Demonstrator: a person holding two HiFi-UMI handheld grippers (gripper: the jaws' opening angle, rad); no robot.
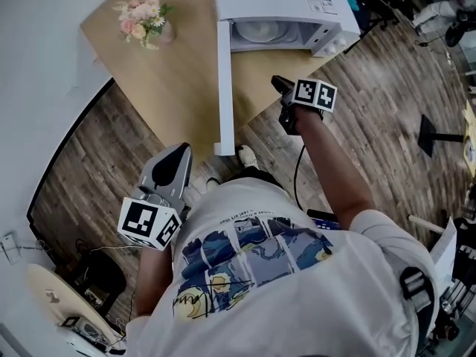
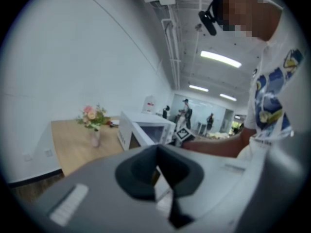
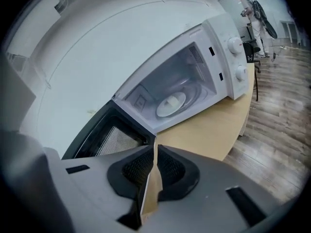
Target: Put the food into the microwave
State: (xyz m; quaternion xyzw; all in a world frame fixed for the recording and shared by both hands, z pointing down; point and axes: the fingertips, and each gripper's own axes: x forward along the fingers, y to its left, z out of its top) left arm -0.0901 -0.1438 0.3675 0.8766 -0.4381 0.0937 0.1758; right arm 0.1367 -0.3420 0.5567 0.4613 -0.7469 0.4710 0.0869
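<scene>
A white microwave (image 1: 282, 2) stands on the wooden table (image 1: 171, 73) with its door (image 1: 224, 88) swung wide open toward me. Inside it, a white dish (image 3: 171, 103) rests on the turntable, also seen from above as a pale dish (image 1: 260, 30). My right gripper (image 3: 155, 147) hangs in front of the open cavity, above the table's near edge, its jaws shut with only a thin slit and nothing between them. From above, the right gripper (image 1: 277, 80) is just right of the door. My left gripper (image 1: 178, 149) is held low near my body, shut and empty.
A small vase of pink flowers (image 1: 145, 21) stands at the table's far left. The open door juts past the table's front edge. Wooden floor (image 1: 372, 103) lies to the right, with a stand base (image 1: 431, 136) and other gear further off. People stand in the distance (image 2: 185, 111).
</scene>
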